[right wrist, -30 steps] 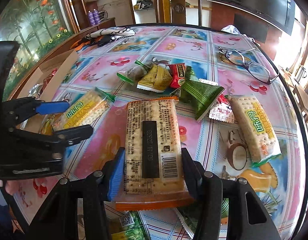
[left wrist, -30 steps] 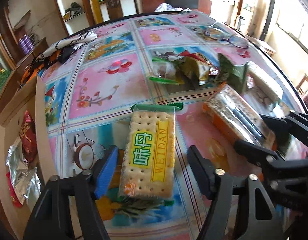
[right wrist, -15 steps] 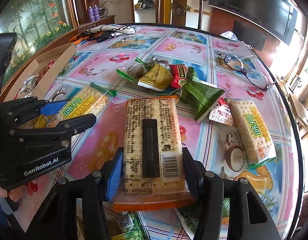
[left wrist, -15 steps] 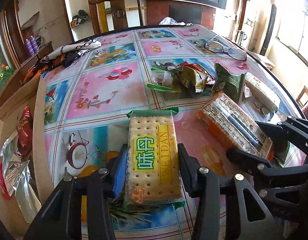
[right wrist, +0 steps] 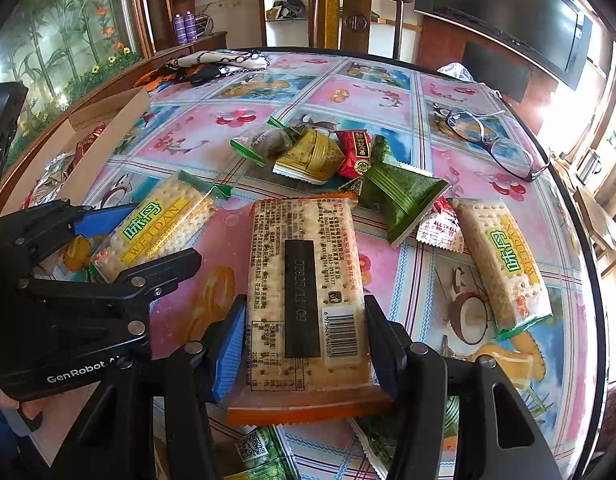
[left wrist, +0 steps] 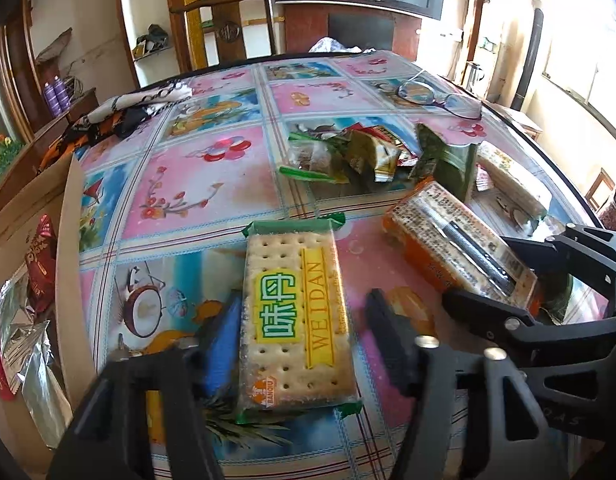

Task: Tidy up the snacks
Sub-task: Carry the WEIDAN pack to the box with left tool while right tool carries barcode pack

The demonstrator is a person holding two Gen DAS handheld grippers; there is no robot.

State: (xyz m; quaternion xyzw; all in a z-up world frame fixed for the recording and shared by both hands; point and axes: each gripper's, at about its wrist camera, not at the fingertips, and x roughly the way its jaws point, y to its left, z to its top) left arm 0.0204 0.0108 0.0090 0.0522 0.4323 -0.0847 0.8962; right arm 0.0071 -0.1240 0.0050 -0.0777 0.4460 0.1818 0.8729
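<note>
At the desk's (left wrist: pixel 212 184) left edge, an open cardboard box (left wrist: pixel 62 240) holding red and silver snack packets. Left tool (left wrist: pixel 298 328) clamped on the green-trimmed cracker pack (left wrist: pixel 296 312), long axis running near to far. Right tool (right wrist: pixel 304 340) gripping the orange-trimmed cracker pack (right wrist: pixel 304 280), label down, likewise pointing away.

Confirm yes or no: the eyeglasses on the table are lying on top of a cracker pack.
No. The eyeglasses rest on the bare tablecloth near the far edge, clear of every cracker pack.
</note>
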